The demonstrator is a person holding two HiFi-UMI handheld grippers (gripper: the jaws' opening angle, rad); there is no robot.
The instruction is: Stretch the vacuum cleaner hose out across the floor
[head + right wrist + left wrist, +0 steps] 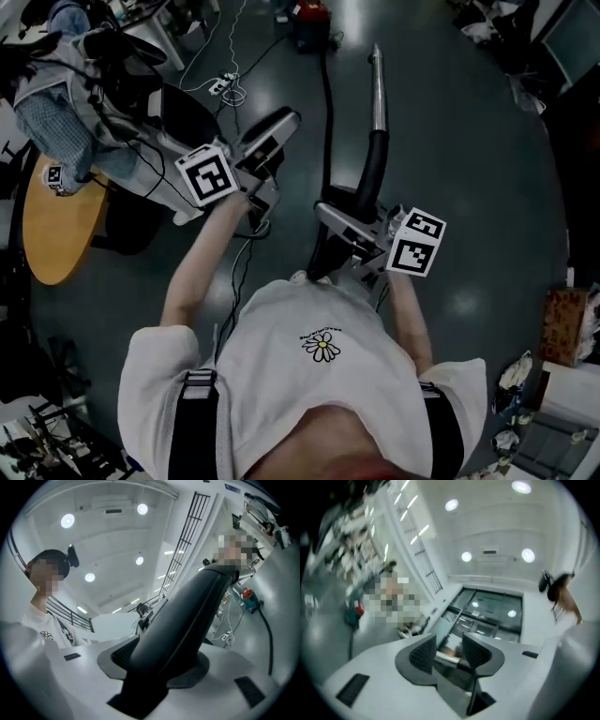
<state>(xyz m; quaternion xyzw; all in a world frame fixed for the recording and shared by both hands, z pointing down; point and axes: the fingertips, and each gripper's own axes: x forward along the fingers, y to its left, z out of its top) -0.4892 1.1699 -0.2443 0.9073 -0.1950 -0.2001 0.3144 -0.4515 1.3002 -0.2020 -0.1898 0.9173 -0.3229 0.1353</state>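
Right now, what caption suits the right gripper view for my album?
Right gripper closed on the vacuum cleaner's black curved handle, under ceiling lights.

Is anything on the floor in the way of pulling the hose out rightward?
Nothing visible does. The floor right of the wand and hose is bare until the brown box at the room's edge; the power strip lies left of the hose.

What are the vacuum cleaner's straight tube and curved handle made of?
The straight tube looks like polished metal: silvery, with bright glints. The curved handle seems to be moulded plastic, matt black with only a dull sheen.
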